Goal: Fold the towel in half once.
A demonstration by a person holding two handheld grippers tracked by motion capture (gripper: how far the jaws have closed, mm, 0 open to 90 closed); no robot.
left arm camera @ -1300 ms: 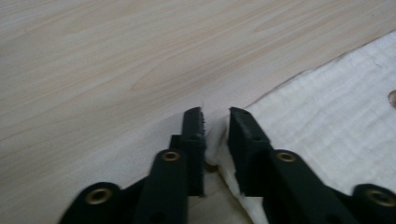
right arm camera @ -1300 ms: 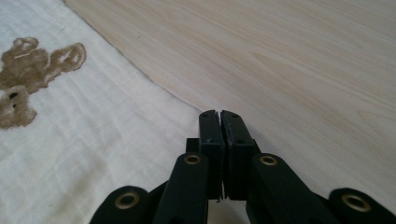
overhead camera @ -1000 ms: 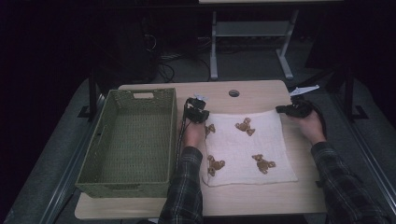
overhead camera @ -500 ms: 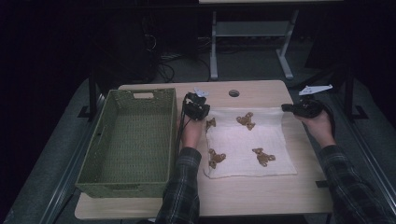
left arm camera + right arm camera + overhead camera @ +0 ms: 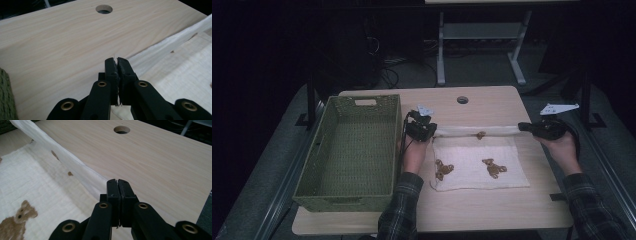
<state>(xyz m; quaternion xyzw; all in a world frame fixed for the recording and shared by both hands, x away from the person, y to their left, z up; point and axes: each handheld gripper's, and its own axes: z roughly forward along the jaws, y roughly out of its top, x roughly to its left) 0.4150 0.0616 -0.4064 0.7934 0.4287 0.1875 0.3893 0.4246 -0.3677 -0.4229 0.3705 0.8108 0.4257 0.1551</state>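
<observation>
The left hand-held gripper [image 5: 428, 131] has its jaws pinched together on the far left corner of the white cloth [image 5: 477, 165]; in the left gripper view a sliver of fabric shows between the closed black pads [image 5: 117, 72]. The right hand-held gripper [image 5: 526, 128] is clamped likewise on the far right corner, its jaws meeting in the right gripper view [image 5: 117, 192]. Between the two, the far edge of the cloth is lifted off the worktop [image 5: 492, 102] and drawn into a taut band (it runs straight from one gripper to the other), folded toward the person over the flat part. The rest of the cloth lies on the worktop, printed with brown teddy bears [image 5: 493, 167], two of them in full view on the near half. Just left of the left hand stands a green woven basket [image 5: 319, 155], close to the cloth but not touching it. Beyond the lifted edge, a round hole [image 5: 462, 100] sits in the worktop.
</observation>
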